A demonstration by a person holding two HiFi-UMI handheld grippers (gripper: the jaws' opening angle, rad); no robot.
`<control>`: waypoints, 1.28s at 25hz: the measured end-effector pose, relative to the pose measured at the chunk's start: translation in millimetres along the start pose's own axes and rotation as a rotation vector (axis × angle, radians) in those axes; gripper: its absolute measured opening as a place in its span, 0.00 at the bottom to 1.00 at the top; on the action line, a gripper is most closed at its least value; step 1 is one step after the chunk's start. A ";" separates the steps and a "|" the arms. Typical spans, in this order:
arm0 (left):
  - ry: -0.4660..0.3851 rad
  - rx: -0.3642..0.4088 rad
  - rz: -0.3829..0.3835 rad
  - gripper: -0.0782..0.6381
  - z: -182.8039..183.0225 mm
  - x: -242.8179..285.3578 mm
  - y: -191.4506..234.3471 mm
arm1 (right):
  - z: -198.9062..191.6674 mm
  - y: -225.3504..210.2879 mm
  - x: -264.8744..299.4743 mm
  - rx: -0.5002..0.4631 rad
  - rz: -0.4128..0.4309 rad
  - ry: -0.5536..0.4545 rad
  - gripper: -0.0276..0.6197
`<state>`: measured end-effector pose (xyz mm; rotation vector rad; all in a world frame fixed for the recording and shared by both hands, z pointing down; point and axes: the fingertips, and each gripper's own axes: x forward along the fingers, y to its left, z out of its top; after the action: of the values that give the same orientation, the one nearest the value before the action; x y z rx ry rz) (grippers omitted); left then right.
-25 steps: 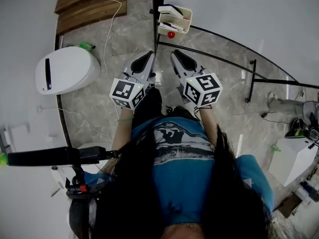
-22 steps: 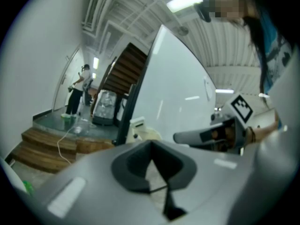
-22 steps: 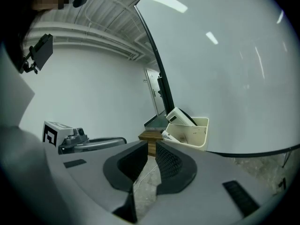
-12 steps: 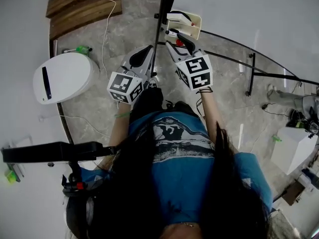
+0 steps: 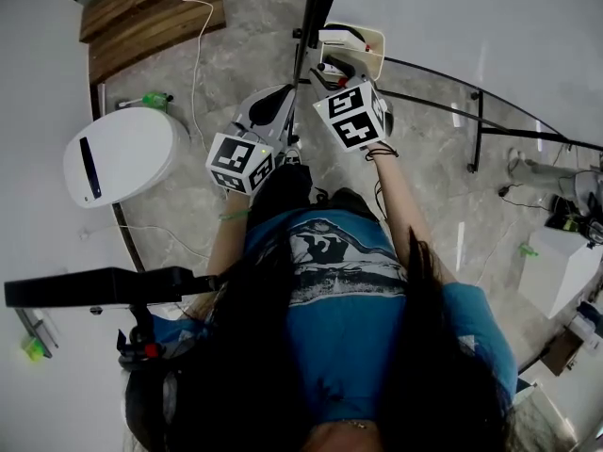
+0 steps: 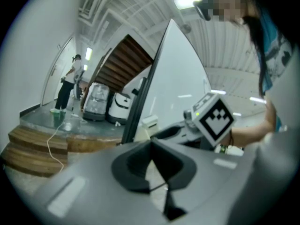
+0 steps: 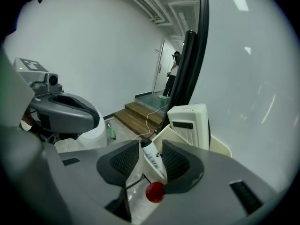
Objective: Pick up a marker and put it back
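One white marker [image 7: 153, 167], red cap, barcode label, between right claw [image 7: 150, 146] jaws just opened, left claw [image 6: 151, 144] closed, empty

marker [image 7: 153, 159] sits between the hand-held gripper's [image 7: 150, 147] just-opened jaws.

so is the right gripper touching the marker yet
Cannot tell. In the right gripper view the marker sits between the right gripper's jaws, just opened wide: clear gap on one side, but it runs along the other pad.

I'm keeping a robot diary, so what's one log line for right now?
right gripper: jaws just opened, white red-capped marker between them at cream plastic tray, not gripped | left gripper: shut, empty
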<state>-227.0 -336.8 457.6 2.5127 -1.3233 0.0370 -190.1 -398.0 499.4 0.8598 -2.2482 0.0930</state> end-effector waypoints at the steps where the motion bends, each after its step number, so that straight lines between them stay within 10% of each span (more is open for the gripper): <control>1: 0.001 0.000 0.002 0.11 -0.5 -0.6 1.3 | -0.9 -1.3 -0.7 0.012 -0.001 -0.003 0.28; 12: 0.002 -0.005 0.015 0.11 -0.5 0.0 7.8 | 7.8 -5.8 -25.9 -0.014 -0.045 -0.070 0.22; 32: 0.012 0.043 -0.062 0.12 7.3 8.7 -37.1 | 64.7 -37.5 -158.0 0.214 -0.108 -0.449 0.17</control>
<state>-192.8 -326.1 442.7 2.5836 -1.2520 0.0674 -123.8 -358.9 342.4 1.2130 -2.6341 0.0987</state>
